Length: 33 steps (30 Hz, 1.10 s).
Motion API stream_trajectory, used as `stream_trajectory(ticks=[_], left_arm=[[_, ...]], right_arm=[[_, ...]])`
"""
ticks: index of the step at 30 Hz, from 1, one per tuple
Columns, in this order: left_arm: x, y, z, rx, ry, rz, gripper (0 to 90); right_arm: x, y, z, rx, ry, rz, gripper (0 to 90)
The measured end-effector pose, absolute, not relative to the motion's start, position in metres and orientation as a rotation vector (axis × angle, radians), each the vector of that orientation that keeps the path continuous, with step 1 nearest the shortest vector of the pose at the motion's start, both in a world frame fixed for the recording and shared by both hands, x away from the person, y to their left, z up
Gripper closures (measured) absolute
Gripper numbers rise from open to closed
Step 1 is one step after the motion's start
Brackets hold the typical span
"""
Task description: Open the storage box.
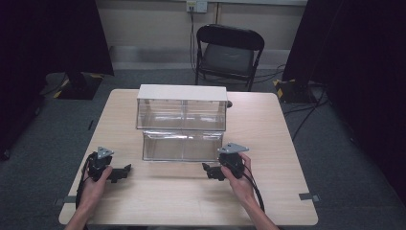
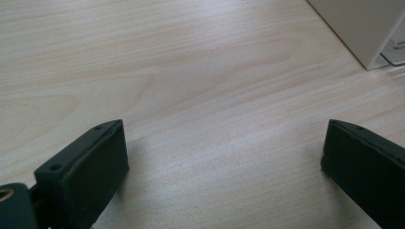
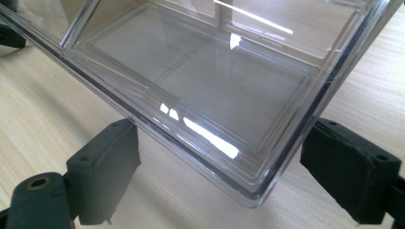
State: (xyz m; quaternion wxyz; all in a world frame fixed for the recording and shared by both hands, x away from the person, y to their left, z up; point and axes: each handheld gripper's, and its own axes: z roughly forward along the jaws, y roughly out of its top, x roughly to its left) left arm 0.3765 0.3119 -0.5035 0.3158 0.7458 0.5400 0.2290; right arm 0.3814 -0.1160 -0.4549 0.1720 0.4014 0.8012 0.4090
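A: Looking at the table (image 1: 268, 143) first, how far along is this?

B: Early, I judge. The cabinet (image 1: 182, 93) with its white top stands at the far middle. One clear drawer (image 1: 182, 146) is pulled out and sits on the table just in front of it, at the near side. It looks empty.

A: So the drawer is out. What is left?

B: Handling it, perhaps lifting it or sliding it back; neither claw holds it yet.

A: Where are the claws?

B: The right gripper (image 1: 213, 171) is near the drawer's right near corner, jaws spread wide, the corner (image 3: 258, 191) lying between them but not pinched. The left gripper (image 1: 119, 172) rests at the near left, released too, with bare wood between its jaws.
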Motion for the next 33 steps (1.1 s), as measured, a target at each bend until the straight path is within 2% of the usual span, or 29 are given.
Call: stream_trajectory(ticks=[33], left_arm=[[0.3765, 0.3118, -0.5035, 1.964, 1.423, 0.603, 1.5]], right_arm=[[0.3765, -0.1210, -0.4487, 1.112, 2.265, 1.221, 12.6]])
